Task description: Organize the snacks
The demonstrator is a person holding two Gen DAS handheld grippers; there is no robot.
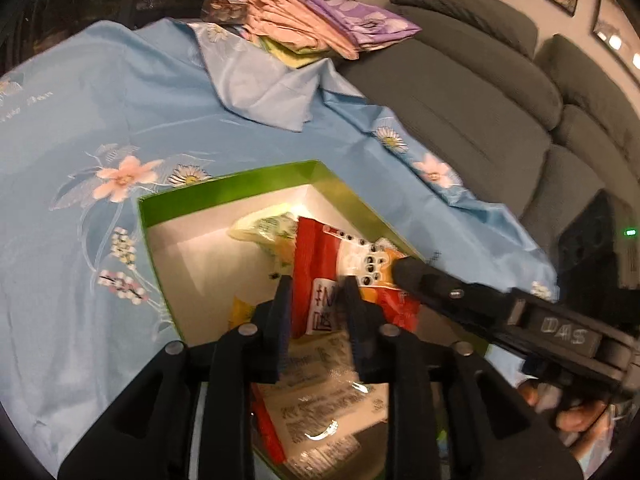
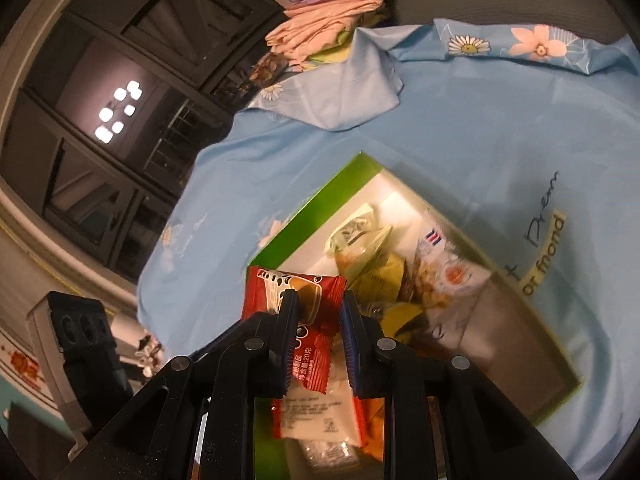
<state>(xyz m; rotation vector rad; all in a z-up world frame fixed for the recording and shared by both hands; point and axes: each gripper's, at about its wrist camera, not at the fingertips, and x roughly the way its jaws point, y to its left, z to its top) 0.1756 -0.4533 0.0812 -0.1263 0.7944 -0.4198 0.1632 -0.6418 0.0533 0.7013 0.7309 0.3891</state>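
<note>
Both tongs narrow, each pinching a red snack packet [image 2: 312,344] | green box [image 1: 224,192] | blue floral cloth [image 1: 80,120] | grey sofa [image 1: 480,80]

- Black two-finger right gripper [image 2: 316,312], lower centre, clamped on red plastic snack packet [image 2: 308,344].
- Green-walled, white-lined cardboard box [image 2: 320,200] at centre, on light blue floral cloth [image 2: 480,120].

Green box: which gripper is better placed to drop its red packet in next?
Left, probably: the left gripper has a red packet above the open green box; the right gripper holds a second packet at the corner wall.
</note>
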